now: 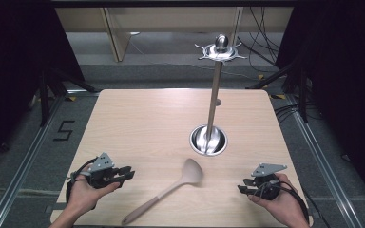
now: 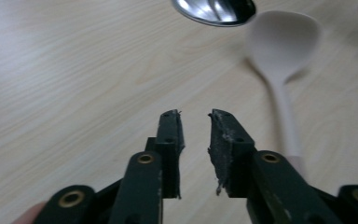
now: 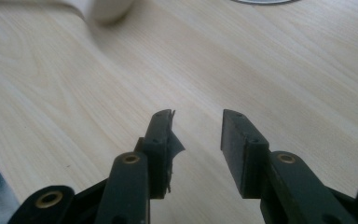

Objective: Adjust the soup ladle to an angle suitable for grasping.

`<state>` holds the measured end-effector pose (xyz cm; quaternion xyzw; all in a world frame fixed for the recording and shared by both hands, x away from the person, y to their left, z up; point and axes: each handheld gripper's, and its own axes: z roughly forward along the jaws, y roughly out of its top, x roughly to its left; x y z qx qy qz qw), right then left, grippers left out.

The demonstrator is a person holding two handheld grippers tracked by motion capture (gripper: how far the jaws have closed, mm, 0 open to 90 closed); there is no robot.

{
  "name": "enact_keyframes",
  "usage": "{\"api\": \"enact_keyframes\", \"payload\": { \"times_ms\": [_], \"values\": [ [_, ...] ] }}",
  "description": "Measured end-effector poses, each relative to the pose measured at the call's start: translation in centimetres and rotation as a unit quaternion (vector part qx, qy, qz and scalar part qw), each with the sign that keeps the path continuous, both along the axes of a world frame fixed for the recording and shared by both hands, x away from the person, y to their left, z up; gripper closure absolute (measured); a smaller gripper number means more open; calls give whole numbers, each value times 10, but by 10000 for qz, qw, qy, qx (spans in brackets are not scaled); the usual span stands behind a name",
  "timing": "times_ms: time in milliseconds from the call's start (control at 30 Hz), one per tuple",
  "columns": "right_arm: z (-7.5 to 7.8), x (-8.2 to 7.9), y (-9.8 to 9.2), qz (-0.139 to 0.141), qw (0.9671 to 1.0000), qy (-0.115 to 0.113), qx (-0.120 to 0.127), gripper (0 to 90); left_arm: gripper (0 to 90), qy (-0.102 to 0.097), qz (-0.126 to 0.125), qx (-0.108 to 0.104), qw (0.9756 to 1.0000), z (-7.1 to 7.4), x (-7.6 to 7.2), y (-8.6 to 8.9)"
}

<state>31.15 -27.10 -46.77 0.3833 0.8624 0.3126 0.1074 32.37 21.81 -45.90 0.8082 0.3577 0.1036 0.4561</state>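
Jaws of both grippers apart and empty; one ladle (image 1: 180,183), one utensil stand (image 1: 213,102).

free: table (image 1: 138,123) left/mid | blocked: rack pole (image 1: 214,102), ladle (image 1: 171,187) btwn hands

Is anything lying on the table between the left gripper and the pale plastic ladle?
Nothing visible does. Bare light wooden table lies between the left gripper and the pale plastic ladle, whose handle runs just to that gripper's right. Its jaws stand apart with nothing between them.
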Motion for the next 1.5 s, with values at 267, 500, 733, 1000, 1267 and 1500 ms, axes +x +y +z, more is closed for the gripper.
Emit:
{"api": "enact_keyframes", "payload": {
  "times_ms": [267,500,733,1000,1267,1500],
  "values": [
    [-5,6,-4,-12,10000,49,80,636,890,1027,-1508,1467,9722,-6,-34,-68],
    [-3,5,-3,21,10000,55,3,625,893,1409,-1441,1995,9589,-19,-43,-86],
    [-3,4,6,198,9998,48,20,603,894,1707,-1302,2497,9442,-24,-45,-81],
    [-4,4,6,161,9998,69,110,596,894,1819,-1035,2655,9411,-24,-34,-74],
    [-2,3,6,203,9997,94,77,585,895,1796,-580,2743,9429,-21,-7,-59],
    [-2,4,6,208,9997,105,72,581,894,1753,-147,2987,9380,-20,35,-50]
  ]
}}
